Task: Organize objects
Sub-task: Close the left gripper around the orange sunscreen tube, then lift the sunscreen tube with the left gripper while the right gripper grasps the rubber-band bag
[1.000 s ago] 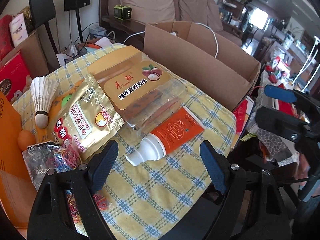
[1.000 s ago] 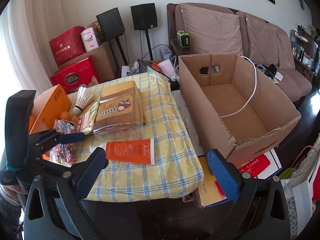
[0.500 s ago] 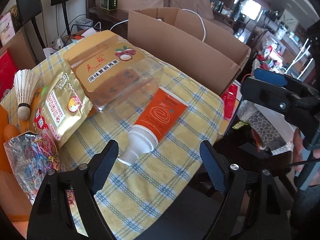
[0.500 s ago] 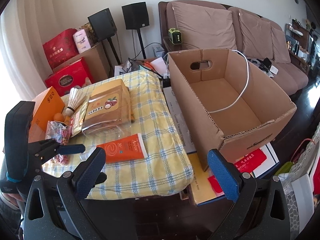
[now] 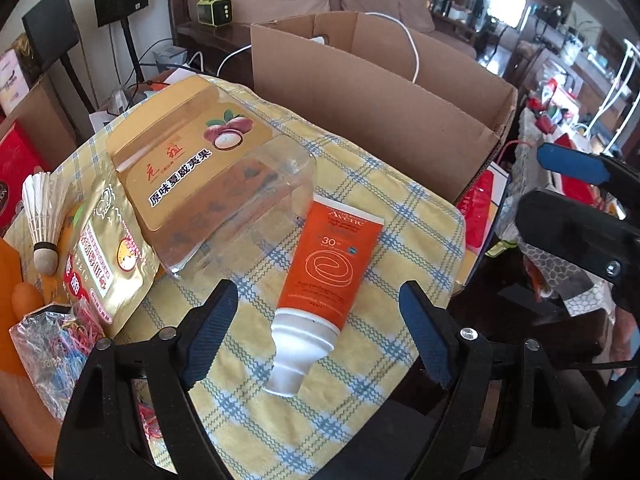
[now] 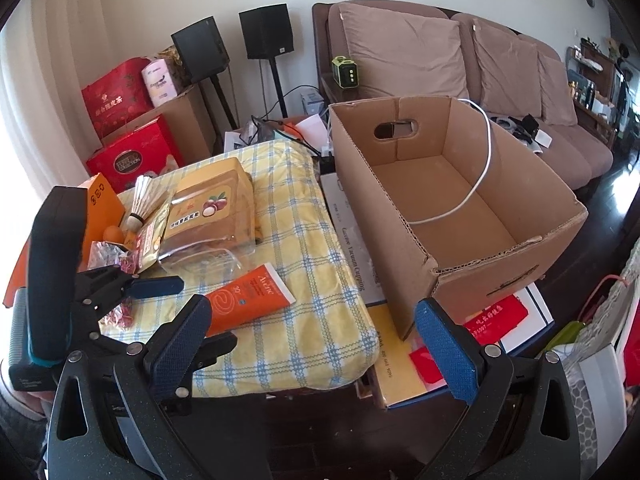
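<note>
An orange sunscreen tube with a white cap lies on the yellow checked cloth, cap toward me. My left gripper is low over it. Its jaws are closing, the cap lies between the blue pads, and neither pad touches it. In the right wrist view the tube lies at the cloth's front, with the left gripper's fingers on either side of its cap end. My right gripper hangs open, holding nothing, off the table's front edge, beside the brown cardboard box.
A gold nut box, a gold pouch, a shuttlecock and a bag of rubber bands crowd the cloth's left. A white cable trails into the cardboard box. Red gift boxes, speakers and a sofa stand behind.
My left gripper has come closer to the tube, so the white cap now lies between its fingers, which stand slightly narrower. The right gripper has hardly moved.
</note>
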Tool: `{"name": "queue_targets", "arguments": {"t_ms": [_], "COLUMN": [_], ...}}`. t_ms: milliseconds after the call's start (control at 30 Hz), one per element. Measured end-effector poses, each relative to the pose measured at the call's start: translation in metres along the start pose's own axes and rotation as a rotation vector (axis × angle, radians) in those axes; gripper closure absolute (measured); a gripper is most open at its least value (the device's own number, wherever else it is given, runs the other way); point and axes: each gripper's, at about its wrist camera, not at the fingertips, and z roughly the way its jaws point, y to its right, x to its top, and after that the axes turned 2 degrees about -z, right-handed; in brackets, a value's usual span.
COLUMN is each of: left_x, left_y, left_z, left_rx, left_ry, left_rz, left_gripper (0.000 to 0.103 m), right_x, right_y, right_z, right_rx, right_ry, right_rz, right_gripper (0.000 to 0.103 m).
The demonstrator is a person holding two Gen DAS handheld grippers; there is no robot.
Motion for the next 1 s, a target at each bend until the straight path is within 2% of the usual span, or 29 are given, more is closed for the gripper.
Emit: {"name": "queue_targets", "arguments": {"t_ms": [33, 67, 133, 400, 433, 467, 567, 867, 1000], "left_x": [0.0, 0.002, 0.003, 0.009, 0.009, 0.01, 0.008, -0.009, -0.017], "left_y": [-0.002, -0.003, -0.004, 0.005, 0.007, 0.009, 0.012, 0.011, 0.002], "left_z": [0.003, 0.006, 0.012, 0.024, 0.025, 0.025, 0.022, 0.005, -0.017], "left_rx": [-0.01, -0.028, -0.053, 0.002, 0.014, 0.033, 0.029, -0.014, -0.024], "left_ry": [-0.007, -0.018, -0.033, -0.046, -0.044, -0.037, -0.031, 0.0, 0.044], "left_rz": [-0.017, -0.034, -0.047, -0.008, 0.004, 0.021, 0.032, 0.002, -0.027], "left_gripper": [0.037, 0.037, 0.037, 0.038, 0.043, 0.055, 0.061, 0.063, 0.063], "right_x": [0.0, -0.001, -0.002, -0.005, -0.006, -0.006, -0.006, -0.004, -0.001], "right_y": [0.001, 0.002, 0.004, 0.004, 0.003, 0.002, 0.001, 0.003, 0.004], "right_z": [0.0, -0.001, 0.001, 0.007, 0.007, 0.007, 0.007, 0.005, 0.004], "right_rx": [-0.001, -0.003, -0.005, -0.004, -0.005, -0.006, -0.008, -0.012, -0.009], "right_ry": [0.001, 0.001, -0.004, -0.022, -0.024, -0.026, -0.027, -0.019, -0.015], "right_rz": [0.002, 0.004, 0.01, 0.012, 0.01, 0.007, 0.002, 0.0, 0.004], "right_gripper": [0.001, 0.001, 0.001, 0.001, 0.001, 0.001, 0.001, 0.001, 0.001]}}
